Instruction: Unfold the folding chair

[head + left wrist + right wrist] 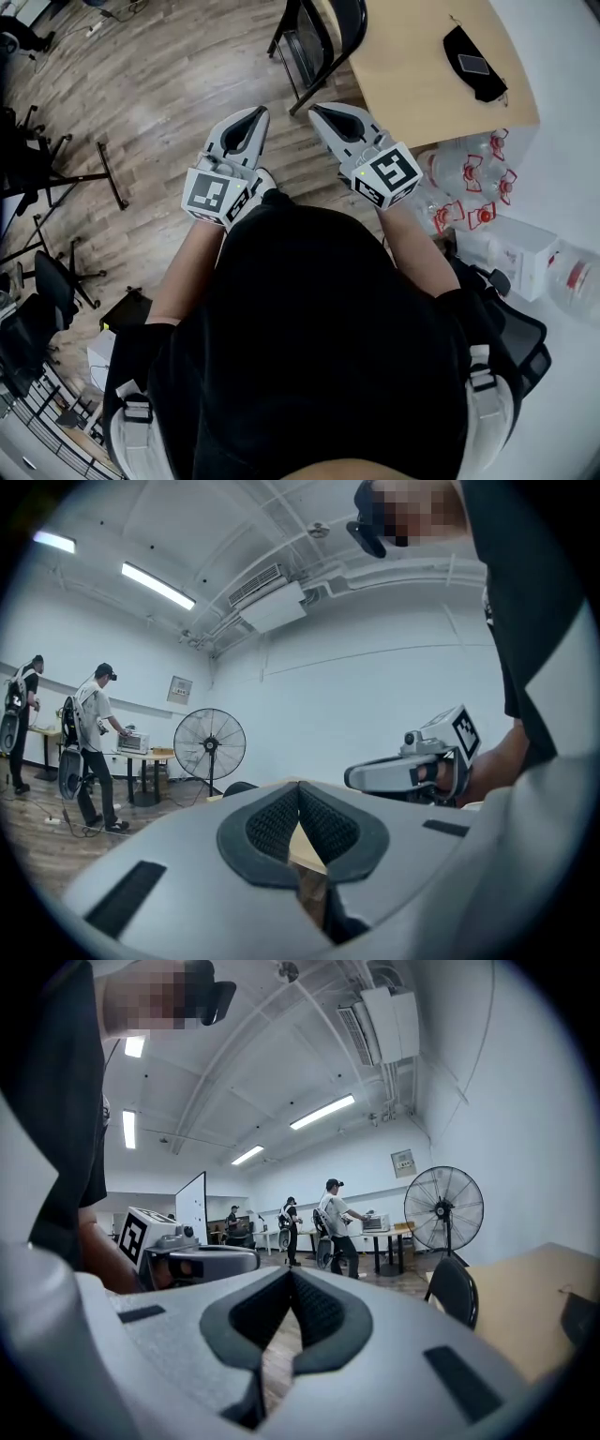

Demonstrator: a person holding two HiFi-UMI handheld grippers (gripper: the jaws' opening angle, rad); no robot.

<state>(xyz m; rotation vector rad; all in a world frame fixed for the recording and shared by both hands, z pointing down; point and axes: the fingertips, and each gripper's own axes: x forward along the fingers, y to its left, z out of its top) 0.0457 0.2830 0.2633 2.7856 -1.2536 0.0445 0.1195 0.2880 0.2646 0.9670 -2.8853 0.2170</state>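
The black folding chair [314,37] stands against the wooden table [412,94] at the top of the head view; its rounded back [457,1293] shows at the right of the right gripper view. My left gripper [260,112] and right gripper [314,108] are held side by side in front of my body, pointing toward the chair and short of it. Both are shut with nothing between the pads. In the left gripper view its own jaws [300,786] meet, and the right gripper [403,772] hangs beside them. The right gripper's own jaws [291,1272] also meet.
A black pouch with a phone [473,61] lies on the table. Large water bottles [469,187] crowd the floor at my right. Stands and office chairs [47,178] line the left side. A pedestal fan [443,1208] and people at desks [337,1222] are farther off.
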